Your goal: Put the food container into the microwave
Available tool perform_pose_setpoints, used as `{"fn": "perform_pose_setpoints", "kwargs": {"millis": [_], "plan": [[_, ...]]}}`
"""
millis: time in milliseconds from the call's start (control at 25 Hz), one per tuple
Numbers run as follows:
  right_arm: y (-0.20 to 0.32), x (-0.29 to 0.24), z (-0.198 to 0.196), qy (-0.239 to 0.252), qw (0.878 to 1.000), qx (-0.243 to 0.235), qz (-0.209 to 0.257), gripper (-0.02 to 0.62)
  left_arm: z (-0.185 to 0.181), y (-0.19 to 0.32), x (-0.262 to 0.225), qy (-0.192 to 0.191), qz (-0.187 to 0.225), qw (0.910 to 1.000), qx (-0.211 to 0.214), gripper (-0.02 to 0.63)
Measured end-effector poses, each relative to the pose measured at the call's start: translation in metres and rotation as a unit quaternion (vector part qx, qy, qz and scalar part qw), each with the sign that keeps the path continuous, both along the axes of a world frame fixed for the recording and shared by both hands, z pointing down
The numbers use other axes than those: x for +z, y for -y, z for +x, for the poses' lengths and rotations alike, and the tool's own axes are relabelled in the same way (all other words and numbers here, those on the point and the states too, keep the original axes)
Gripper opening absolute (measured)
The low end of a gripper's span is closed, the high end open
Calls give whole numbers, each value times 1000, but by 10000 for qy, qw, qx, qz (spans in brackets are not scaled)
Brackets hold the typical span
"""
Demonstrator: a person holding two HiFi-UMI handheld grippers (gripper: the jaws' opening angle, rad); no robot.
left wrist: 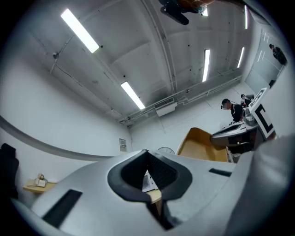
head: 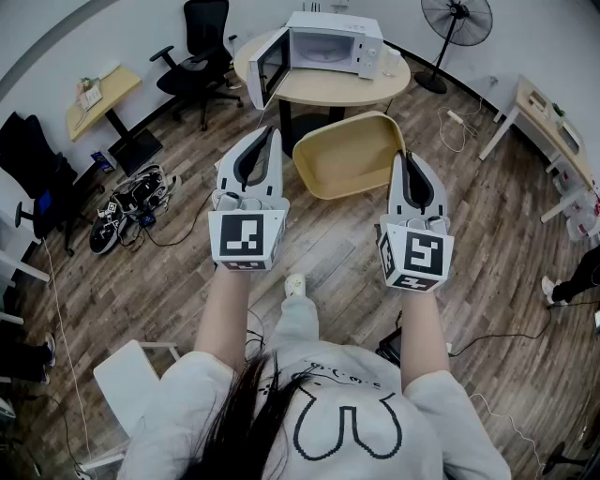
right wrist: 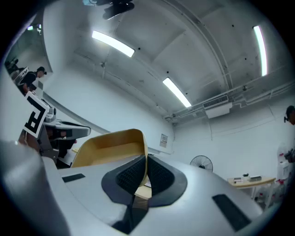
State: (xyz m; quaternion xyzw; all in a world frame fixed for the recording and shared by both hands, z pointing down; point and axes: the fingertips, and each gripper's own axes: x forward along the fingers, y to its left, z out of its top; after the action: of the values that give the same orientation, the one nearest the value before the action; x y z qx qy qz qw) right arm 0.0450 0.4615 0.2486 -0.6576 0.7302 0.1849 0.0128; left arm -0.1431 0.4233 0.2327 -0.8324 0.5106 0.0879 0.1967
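**Container's up in the air, microwave door wide open**

Nearest the head camera is the person's grey sweater (head: 328, 412), which has a dark outline drawing on it, more of a doodle than letters. Both bare forearms reach forward. Each gripper carries a cube with black-and-white square markers (head: 246, 239), so that's patterns only, no words to read.

The left gripper (head: 271, 131) has its claw pressed together with nothing in it. In its own view the tips meet (left wrist: 146, 152), and only the room shows through the gap behind them.

The right gripper (head: 403, 156) is pinching the food container (head: 347, 155) by its right rim. In the right gripper view the thin tan wall (right wrist: 110, 147) sits squeezed between the black ribbed pads (right wrist: 131, 177). The container is a shallow tan tray held tilted above the wooden floor (head: 497, 244). It sits between the two grippers and isn't resting on anything.

Further out is a round table (head: 389, 89) with the white microwave (head: 323, 47) on top. The microwave door (head: 267, 67) is swung open toward the table's left edge, and I can't make out any print on the control panel.

A black office chair (head: 202, 56) stands left of the table, and a standing fan (head: 457, 21) is off to the right. A small paper sign on the wall (left wrist: 122, 145) is too tiny to read.
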Motion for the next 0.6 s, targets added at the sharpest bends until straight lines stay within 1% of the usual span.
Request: {"fn": "perform_pose_setpoints", "kwargs": {"millis": [160,320,600], "plan": [[7,-4,4,-71,9999,-79,85,34,1,8,-1,31,6,10000,-1,9],[20,-1,5,-58,9999,-75,44,35,1,19,2,43,13,10000,8,9],[78,5,9,99,9998,-58,-182,35,3,73,4,101,-40,9999,-13,9]]}}
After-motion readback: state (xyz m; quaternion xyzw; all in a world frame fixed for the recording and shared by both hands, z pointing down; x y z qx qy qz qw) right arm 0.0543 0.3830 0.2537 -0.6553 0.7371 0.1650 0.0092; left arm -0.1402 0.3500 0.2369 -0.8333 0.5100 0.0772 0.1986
